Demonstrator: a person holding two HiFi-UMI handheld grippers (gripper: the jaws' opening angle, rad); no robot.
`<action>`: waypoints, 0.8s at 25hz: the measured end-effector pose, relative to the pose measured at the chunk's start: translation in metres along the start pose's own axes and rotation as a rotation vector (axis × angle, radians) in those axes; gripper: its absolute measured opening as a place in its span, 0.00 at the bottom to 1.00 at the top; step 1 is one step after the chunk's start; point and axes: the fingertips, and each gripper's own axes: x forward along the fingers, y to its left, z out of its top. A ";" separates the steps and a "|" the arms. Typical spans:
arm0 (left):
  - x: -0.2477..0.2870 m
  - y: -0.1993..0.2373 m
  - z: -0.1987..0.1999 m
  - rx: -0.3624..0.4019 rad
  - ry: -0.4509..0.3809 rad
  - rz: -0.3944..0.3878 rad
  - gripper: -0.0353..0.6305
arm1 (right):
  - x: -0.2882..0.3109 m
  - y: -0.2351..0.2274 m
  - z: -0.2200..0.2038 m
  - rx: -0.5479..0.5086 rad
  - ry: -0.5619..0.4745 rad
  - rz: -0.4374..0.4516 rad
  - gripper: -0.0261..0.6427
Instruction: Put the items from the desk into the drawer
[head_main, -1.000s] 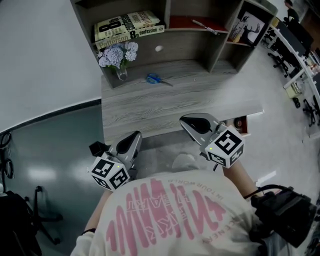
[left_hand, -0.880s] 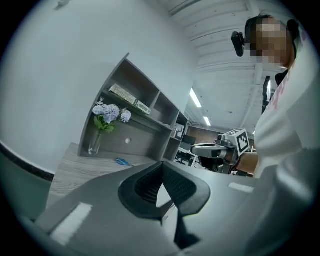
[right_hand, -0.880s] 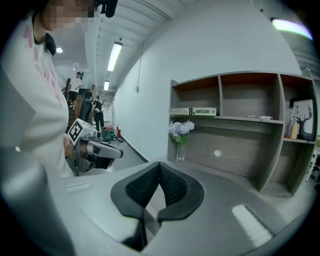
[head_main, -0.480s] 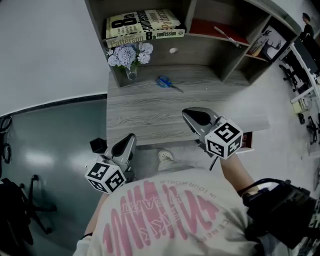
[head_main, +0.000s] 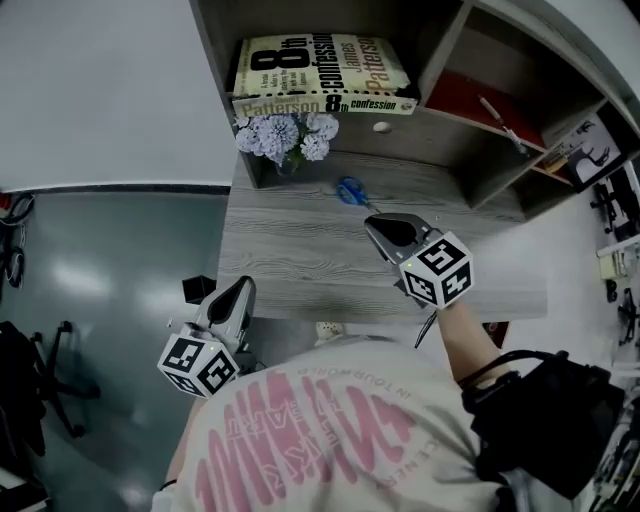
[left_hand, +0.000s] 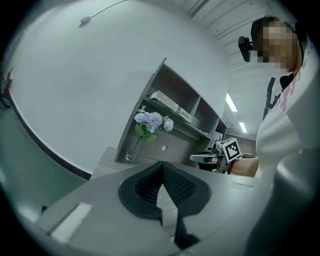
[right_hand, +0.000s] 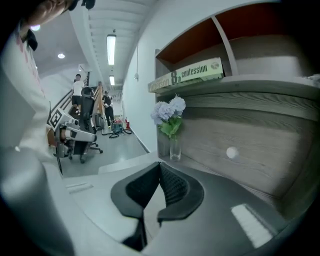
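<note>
White wall (head_main: 100, 80), glossy grey-green floor (head_main: 100, 300), ceiling strip lights (right_hand: 111, 49)

Head view steeply above desk (head_main: 300, 255); flowers (head_main: 285, 135) shared

Book (head_main: 320, 68), lying flat on the shelf (right_hand: 270, 89): the cover reads "8th confession" in large type and "James Patterson". The spine (head_main: 325, 104) reads "Patterson 8th confession"; the right gripper view shows the same spine with "8th confession". T-shirt (head_main: 330, 430): a small pink line, upside down in the head view, reads "IN TOUR WORLD". The large pink lettering below it cannot be read.
</note>
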 end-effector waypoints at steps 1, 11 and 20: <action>-0.003 0.005 0.000 -0.006 -0.001 0.028 0.08 | 0.008 -0.007 0.000 -0.001 0.008 0.006 0.05; -0.042 0.050 -0.007 -0.072 0.016 0.268 0.08 | 0.086 -0.069 -0.015 0.027 0.107 0.038 0.15; -0.053 0.060 -0.020 -0.109 0.075 0.371 0.08 | 0.153 -0.123 -0.079 0.093 0.338 -0.001 0.22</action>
